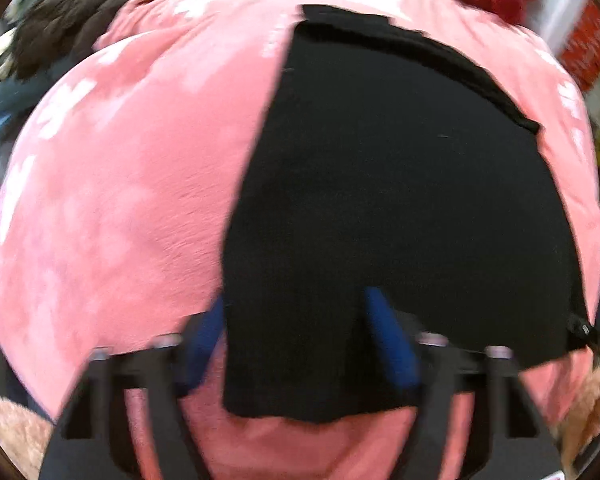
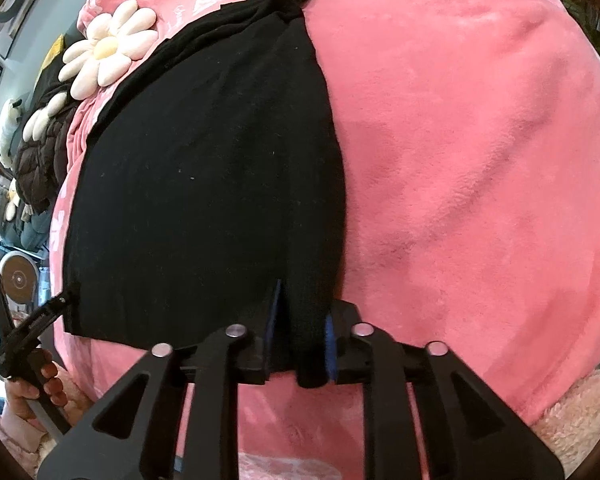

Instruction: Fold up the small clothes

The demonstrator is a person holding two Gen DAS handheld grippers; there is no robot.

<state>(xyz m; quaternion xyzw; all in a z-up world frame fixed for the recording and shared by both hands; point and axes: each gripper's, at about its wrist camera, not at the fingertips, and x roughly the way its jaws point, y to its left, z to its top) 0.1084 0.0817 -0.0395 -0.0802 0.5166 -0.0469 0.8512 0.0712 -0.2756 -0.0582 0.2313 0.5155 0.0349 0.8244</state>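
Though flat on pink blanket (image 2: 480, 140), black garment (image 2: 204, 184) (plain knit) pinched by right claw (image 2: 300, 340); left claw (image 1: 296, 336) spread.

Black angular gripper frames, silver screw heads, blue-padded fingers (image 2: 329, 344), fluffy pale-pink sleeve (image 2: 18, 432).

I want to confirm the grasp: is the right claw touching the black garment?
Touching. The right wrist view shows the right claw closed on the near edge of the black garment, with the cloth pinched between its blue pads.
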